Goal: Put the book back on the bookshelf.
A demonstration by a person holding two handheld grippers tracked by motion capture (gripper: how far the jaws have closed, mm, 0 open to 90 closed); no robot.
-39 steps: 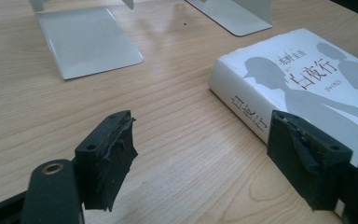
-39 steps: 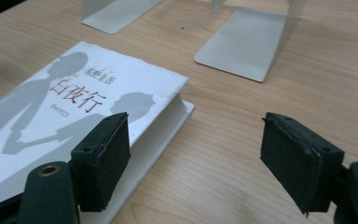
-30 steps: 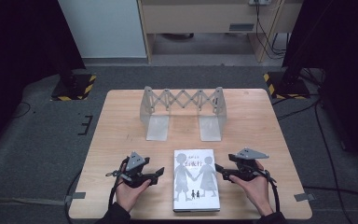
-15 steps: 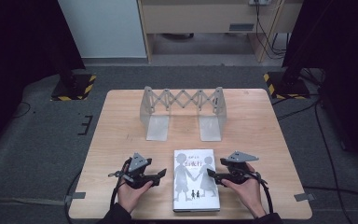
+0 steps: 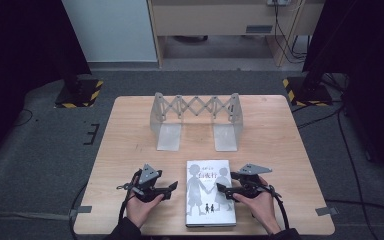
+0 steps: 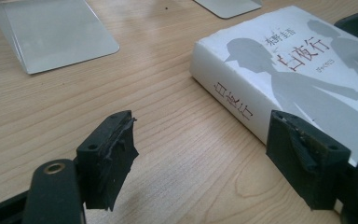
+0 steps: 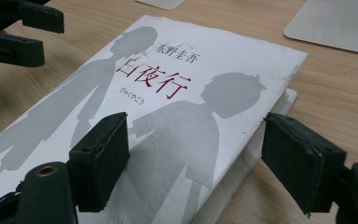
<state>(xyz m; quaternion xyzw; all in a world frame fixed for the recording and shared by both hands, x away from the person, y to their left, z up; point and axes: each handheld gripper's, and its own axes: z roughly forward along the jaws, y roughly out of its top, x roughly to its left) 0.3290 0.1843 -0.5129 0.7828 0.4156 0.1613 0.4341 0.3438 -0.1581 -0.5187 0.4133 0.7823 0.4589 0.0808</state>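
Right tongs (image 5: 223, 190) have slid in from the table's right since a second ago: now over the hardcover book's (image 5: 209, 192) right edge, jaws wide and astride that edge, one above the cover, one off the page side, nothing gripped. Left tongs (image 5: 174, 188) unmoved, jaws apart and empty, just beside the spine. Book lies flat at the near edge of the table (image 5: 275, 135). Looks like a two-sided pickup is being set up. Farther back, the expandable metal bookend rack (image 5: 196, 120) stands empty.

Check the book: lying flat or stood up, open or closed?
Flat and closed. The book lies front cover up on the table, spine toward the left gripper; its cover sits flush over the page block.
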